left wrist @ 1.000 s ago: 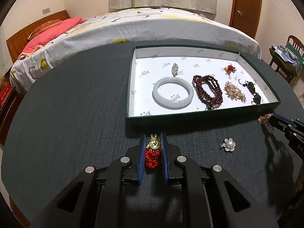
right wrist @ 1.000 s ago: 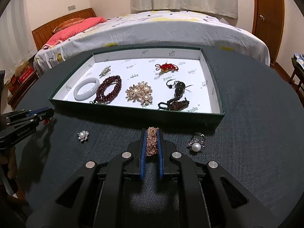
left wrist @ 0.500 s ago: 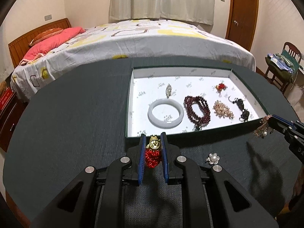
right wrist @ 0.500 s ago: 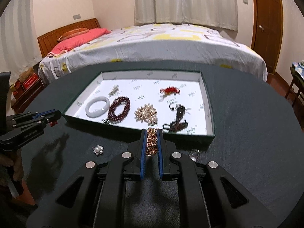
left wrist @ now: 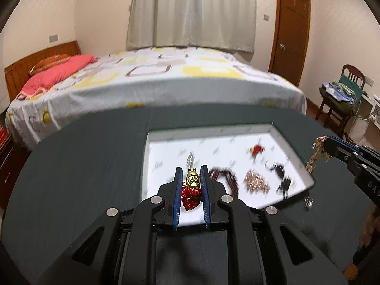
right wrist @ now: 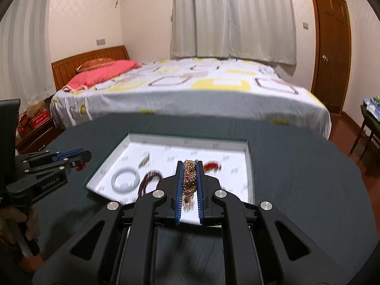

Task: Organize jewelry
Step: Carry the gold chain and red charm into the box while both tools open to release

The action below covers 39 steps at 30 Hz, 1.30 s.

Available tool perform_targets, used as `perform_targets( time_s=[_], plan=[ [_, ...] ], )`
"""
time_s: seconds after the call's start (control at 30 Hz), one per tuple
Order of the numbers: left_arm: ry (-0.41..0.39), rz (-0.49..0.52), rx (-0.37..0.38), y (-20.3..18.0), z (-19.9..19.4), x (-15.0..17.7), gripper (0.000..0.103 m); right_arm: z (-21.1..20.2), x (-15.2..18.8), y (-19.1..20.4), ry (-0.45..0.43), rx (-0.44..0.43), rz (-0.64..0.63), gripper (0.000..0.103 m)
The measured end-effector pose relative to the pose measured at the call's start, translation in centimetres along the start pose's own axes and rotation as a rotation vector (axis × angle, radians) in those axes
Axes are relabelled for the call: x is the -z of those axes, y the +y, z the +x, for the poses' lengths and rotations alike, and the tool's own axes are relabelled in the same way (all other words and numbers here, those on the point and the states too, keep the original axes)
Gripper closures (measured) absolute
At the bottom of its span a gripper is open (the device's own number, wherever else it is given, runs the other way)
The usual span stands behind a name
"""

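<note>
Red-gold charm (left wrist: 191, 187) clamped, left tongs (left wrist: 191, 182) | gold chain (right wrist: 190, 175) clamped, right tongs (right wrist: 190, 178)

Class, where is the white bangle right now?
In the right wrist view, the white bangle lies in the tray, at its near-left corner, beside the dark red bead bracelet.

Tray (left wrist: 294, 161) contents motion-blurred, bead strand (right wrist: 148, 180) partly hidden behind right claw (right wrist: 190, 166).

Between the left gripper (left wrist: 192, 175)'s matt black plastic arms sits a shiny gold charm (left wrist: 192, 180) on knotted red cord. The right gripper (right wrist: 190, 168) pinches glittering gold chain (right wrist: 189, 178). Beyond both, a paper-lined tray (right wrist: 249, 166) (glossy white) rests on a rough dark cloth tabletop (left wrist: 83, 166).
</note>
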<state>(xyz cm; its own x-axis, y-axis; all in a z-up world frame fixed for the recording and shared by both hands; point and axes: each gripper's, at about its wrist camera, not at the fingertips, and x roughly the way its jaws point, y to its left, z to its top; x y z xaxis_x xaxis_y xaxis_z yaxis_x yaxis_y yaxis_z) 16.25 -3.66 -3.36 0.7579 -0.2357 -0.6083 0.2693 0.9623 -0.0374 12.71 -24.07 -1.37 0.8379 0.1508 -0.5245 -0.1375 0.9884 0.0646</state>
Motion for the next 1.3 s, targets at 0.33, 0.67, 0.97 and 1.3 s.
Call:
perform_targets(
  time_s=[0.33,0.67,0.97,1.3],
  plan=[
    [-0.046,0.023,0.033,-2.4,4.9,-4.5,0.087,3.4,-3.0,-1.7,-0.037,0.032,-0.012,0.092],
    [0.076,0.023,0.024,-3.6,13.0,-4.9,0.087,9.7,-2.2,-3.9,0.055,0.055,0.008,0.092],
    [0.201,0.039,-0.01,-4.0,17.5,-4.1,0.087,14.5,0.2,-5.5,0.187,0.076,0.03,0.092],
    [0.255,0.037,-0.031,-4.0,18.8,-3.9,0.086,15.6,1.0,-6.2,0.219,0.085,0.051,0.087]
  ],
)
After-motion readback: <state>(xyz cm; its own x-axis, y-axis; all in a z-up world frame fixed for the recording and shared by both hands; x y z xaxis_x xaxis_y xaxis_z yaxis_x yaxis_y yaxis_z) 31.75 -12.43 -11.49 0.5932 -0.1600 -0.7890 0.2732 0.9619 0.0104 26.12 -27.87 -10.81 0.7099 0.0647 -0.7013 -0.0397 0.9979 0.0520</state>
